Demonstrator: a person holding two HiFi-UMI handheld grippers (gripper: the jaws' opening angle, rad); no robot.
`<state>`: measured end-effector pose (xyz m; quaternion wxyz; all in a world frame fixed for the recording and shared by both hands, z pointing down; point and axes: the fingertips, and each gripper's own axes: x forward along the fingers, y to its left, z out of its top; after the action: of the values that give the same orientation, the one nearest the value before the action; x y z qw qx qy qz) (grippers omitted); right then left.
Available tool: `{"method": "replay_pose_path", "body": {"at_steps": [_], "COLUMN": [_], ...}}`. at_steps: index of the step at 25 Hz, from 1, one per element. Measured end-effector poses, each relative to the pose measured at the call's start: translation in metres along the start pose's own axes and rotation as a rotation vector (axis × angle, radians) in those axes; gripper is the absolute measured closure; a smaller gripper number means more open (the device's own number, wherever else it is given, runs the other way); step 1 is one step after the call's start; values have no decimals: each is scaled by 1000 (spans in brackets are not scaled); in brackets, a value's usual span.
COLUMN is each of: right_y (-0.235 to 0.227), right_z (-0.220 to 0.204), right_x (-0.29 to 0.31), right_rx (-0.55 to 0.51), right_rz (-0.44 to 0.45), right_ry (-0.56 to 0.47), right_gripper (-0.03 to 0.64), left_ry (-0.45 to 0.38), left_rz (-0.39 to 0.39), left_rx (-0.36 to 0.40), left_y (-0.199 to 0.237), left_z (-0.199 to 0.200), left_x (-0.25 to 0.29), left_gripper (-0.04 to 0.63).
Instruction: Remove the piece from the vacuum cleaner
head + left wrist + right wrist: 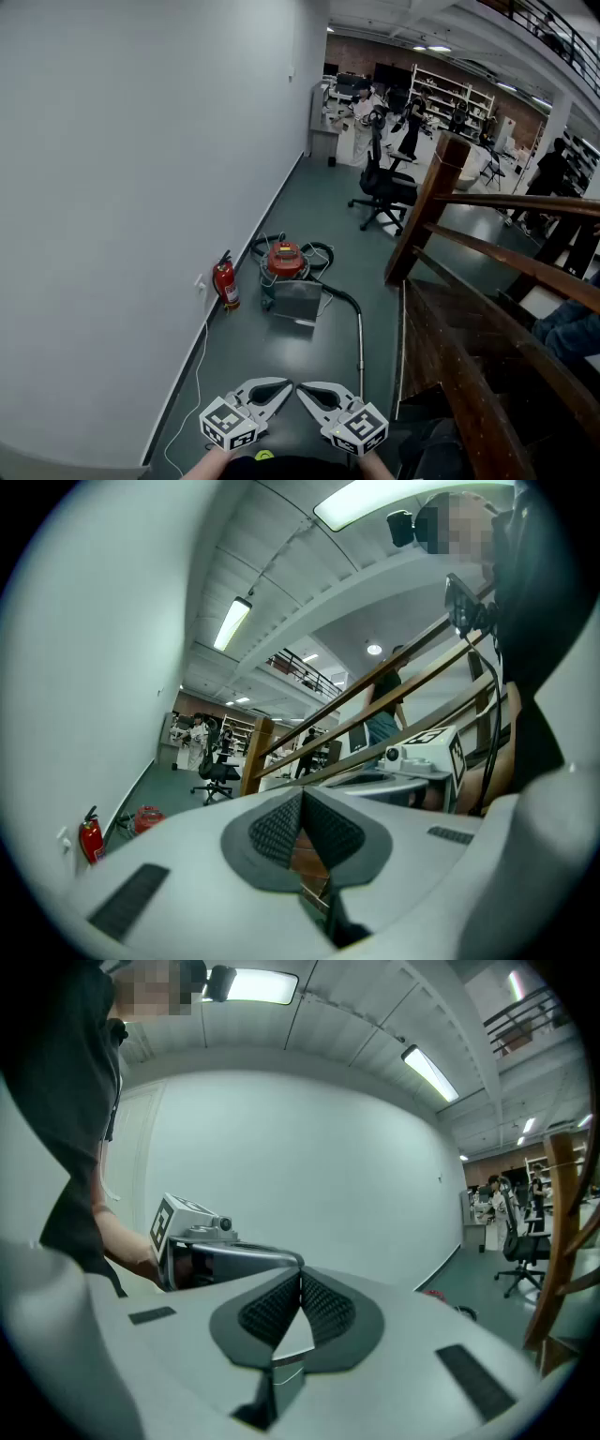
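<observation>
A: Well short of the vacuum cleaner (284,260), what's there?
B: Left gripper (281,387) and right gripper (307,393), roughly level, tips converging, both jaws closed and empty.
A: Farther on?
B: The vacuum cleaner on the floor (309,361), fire extinguisher (225,282) just beside it.

One red vacuum cleaner (284,260); one grey metal box (298,302); one hose with a metal wand (360,342); one red fire extinguisher (225,283); one black office chair (385,187); one wooden newel post (427,206). Two grippers: left gripper (284,385), right gripper (303,390). Distant people are too small to count.
</observation>
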<state>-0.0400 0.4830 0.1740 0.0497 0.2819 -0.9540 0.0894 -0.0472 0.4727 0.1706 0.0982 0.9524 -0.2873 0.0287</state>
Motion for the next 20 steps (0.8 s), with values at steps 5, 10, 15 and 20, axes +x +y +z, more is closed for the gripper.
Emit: {"method": "replay_pose_path", "body": {"at_steps": [5, 10, 15, 20], "right_y": [2, 8, 15, 32], "right_z": [0, -3, -8, -16], "right_x": [-2, -1, -1, 9], "right_rx": [1, 3, -7, -44], "right_rz": [-2, -3, 5, 34], "right_ry": [11, 15, 39, 105], "right_gripper": [601, 601, 601, 601], "left_ry": [-9, -20, -18, -37], "left_rz": [0, -7, -15, -52], "left_rx": [-5, -10, -4, -1], "left_y": [-5, -9, -12, -17], "left_z": [4, 2, 0, 5], "left_x": [-3, -6, -10, -15], "left_gripper": [588, 588, 588, 588]}}
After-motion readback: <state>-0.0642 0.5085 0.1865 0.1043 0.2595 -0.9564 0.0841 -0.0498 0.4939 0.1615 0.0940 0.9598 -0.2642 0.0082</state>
